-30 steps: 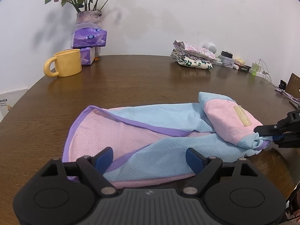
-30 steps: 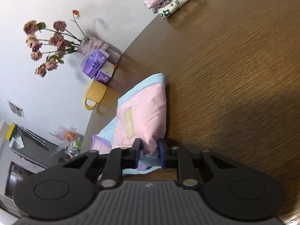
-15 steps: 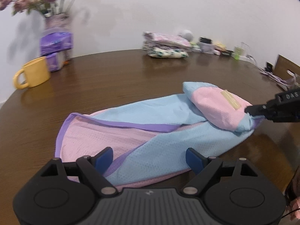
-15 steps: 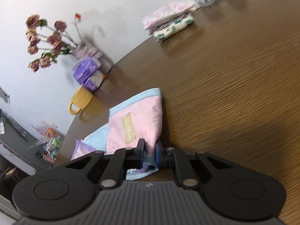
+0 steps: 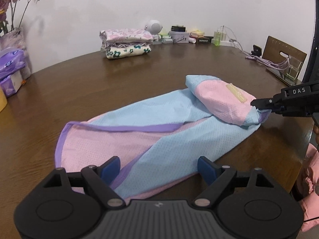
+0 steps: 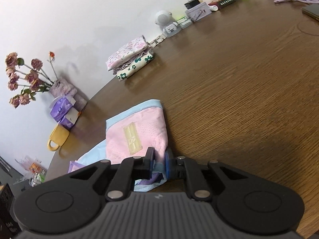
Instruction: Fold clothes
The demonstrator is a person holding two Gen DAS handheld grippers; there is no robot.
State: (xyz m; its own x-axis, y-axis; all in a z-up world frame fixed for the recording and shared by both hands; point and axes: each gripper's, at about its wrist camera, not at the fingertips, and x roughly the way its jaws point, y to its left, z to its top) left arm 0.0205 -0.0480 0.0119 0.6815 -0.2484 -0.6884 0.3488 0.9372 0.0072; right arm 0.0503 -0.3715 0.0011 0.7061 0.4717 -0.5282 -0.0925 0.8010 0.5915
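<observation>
A pink, light-blue and purple mesh garment [image 5: 151, 131] lies spread on the brown wooden table [image 5: 99, 83], its right end folded over into a pink flap with a yellow label [image 5: 236, 93]. My right gripper [image 6: 159, 162] is shut on the garment's [image 6: 137, 131] bunched right corner; in the left wrist view its black fingertips [image 5: 261, 104] pinch that corner. My left gripper [image 5: 158, 168] is open, hovering over the garment's near edge, its blue pads wide apart with nothing pressed between them.
A stack of folded floral clothes [image 5: 126, 42] sits at the table's back. Small boxes, a white speaker [image 5: 153, 26] and cables line the back right. Tissue packs [image 5: 12, 73], a vase of flowers [image 6: 59, 87] and a yellow mug [image 6: 57, 138] stand at the left.
Both hands have swung sideways; the left wrist view has panned right, so the mug and vase have slid to the left edge. The right gripper kept its hold on the garment corner throughout.
</observation>
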